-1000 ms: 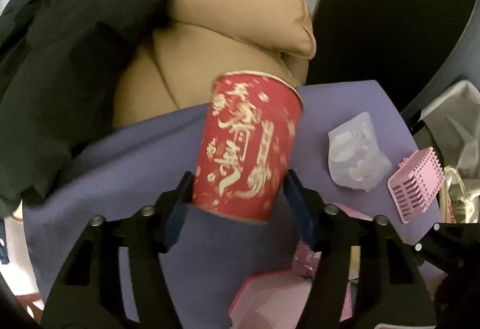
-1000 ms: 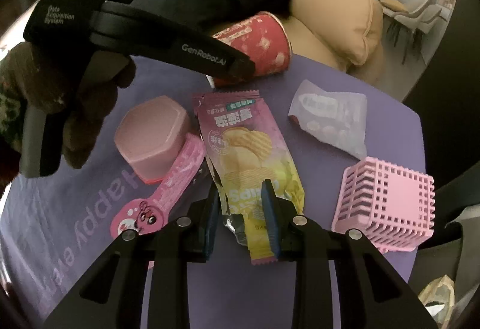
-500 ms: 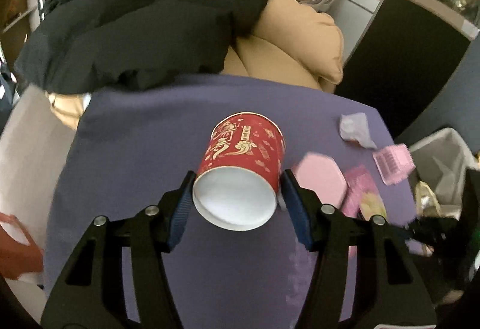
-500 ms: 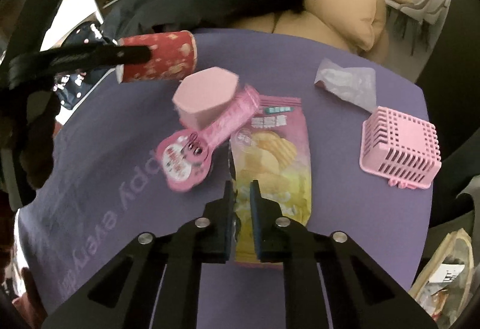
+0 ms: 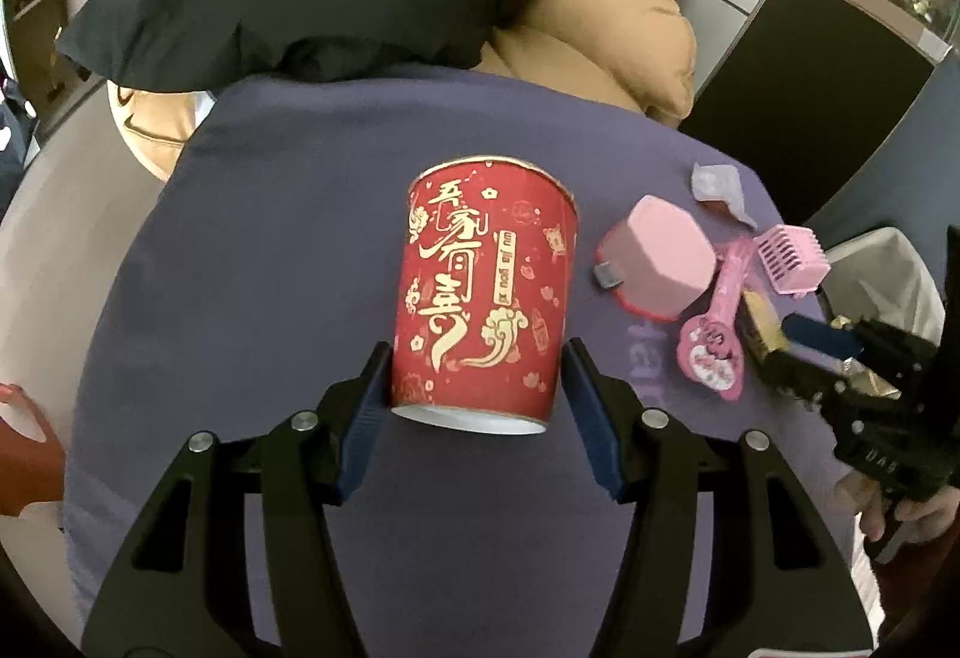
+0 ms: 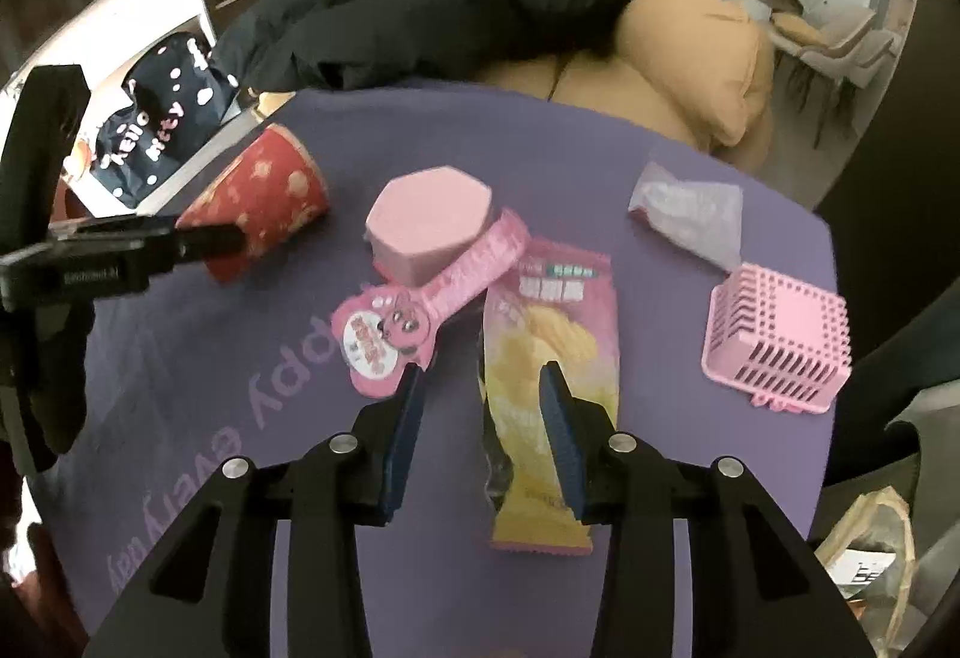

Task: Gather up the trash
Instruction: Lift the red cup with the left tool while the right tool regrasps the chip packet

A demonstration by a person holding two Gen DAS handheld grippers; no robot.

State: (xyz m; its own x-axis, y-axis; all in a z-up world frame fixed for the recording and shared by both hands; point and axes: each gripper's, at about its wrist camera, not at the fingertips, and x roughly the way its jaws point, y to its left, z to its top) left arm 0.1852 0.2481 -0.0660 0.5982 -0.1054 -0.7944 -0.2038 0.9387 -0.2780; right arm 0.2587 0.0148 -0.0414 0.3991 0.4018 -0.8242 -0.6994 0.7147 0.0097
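L gripper [image 5: 474, 394] raised above the surface, jaws closed against w/ both pads pressing a load between them. R gripper [image 6: 480, 418] low, jaws spread wide, pads apart. R hand [image 5: 900, 502] prob. wrapped round the handle, mostly hidden.

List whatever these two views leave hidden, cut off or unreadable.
1. Inside of the red paper cup: left wrist view shows only its side and base; contents unknown.
2. Chip bag: right wrist view, the right tool straddles it with open jaws; contact unclear.
3. Bin: cut by the right edge in the left wrist view.
4. Crumpled clear wrapper: print too blurred to read.
5. Purple cloth: lettering partly covered by the tool.
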